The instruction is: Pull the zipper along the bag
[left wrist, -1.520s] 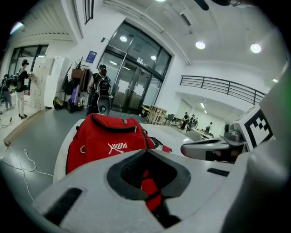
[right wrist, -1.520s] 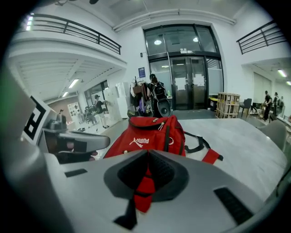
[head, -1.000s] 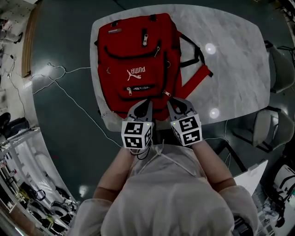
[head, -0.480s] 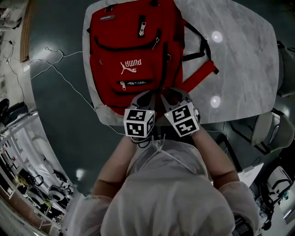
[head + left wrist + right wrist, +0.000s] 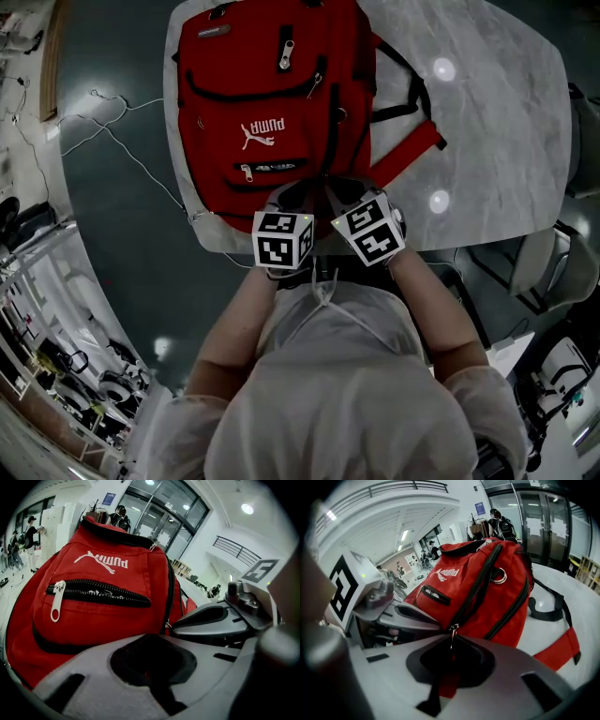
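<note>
A red backpack (image 5: pixel 272 94) lies flat on the marble table (image 5: pixel 497 112), its bottom end toward me. Its black main zipper (image 5: pixel 476 590) runs up the side, and the metal zipper pull (image 5: pixel 451 632) hangs at the near end, pinched in my right gripper (image 5: pixel 451 656), which is shut on it. My left gripper (image 5: pixel 154 653) is just to the left and shut, with red bag fabric showing in its jaw opening. In the head view the left gripper (image 5: pixel 286 200) and the right gripper (image 5: pixel 342 192) sit side by side at the bag's near edge.
A front pocket with a silver pull (image 5: pixel 56 602) is zipped on the bag's face. Red and black straps (image 5: pixel 408 155) trail to the right across the table. Chairs (image 5: pixel 553 267) stand at the right, and a white cable (image 5: pixel 122 141) lies on the dark floor at the left.
Both grippers have moved forward onto the bag's near edge. The zipper pull that lay just ahead of the right gripper is now between its jaws.
</note>
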A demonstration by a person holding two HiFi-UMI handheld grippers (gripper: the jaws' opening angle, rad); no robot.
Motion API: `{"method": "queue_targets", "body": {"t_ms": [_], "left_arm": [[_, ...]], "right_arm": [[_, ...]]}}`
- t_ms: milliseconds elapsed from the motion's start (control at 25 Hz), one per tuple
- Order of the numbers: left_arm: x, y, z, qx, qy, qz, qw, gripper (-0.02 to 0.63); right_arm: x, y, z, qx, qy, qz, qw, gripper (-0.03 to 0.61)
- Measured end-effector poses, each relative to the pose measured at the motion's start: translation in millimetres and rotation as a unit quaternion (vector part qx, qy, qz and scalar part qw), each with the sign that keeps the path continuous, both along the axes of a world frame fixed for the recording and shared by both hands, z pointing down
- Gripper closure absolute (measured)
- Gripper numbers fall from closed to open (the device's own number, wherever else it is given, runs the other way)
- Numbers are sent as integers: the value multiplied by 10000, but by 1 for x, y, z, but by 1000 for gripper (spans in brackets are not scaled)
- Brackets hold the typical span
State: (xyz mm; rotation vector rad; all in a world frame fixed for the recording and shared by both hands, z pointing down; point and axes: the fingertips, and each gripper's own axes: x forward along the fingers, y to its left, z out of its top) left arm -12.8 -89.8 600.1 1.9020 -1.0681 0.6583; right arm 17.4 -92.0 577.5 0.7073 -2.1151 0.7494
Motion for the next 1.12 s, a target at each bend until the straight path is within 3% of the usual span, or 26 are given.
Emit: {"method": "queue_targets", "body": {"t_ms": [120, 280, 480, 1120], "left_arm": [[1, -1, 1, 102, -101, 38, 9999, 595], [1, -1, 1, 202, -292, 54, 9994, 595], [2, -2, 3, 82, -358, 166, 9992, 595], [2, -3, 5, 69, -327, 253, 9991, 595]], "right_arm": [[2, -3, 0, -184, -46, -66, 9998, 549], [8, -5, -6, -230, 100, -556, 9981, 551], [10, -12, -10, 470, 791, -1432, 9854, 551], [26, -65, -32, 1528, 1397, -1867, 9604, 551]]}}
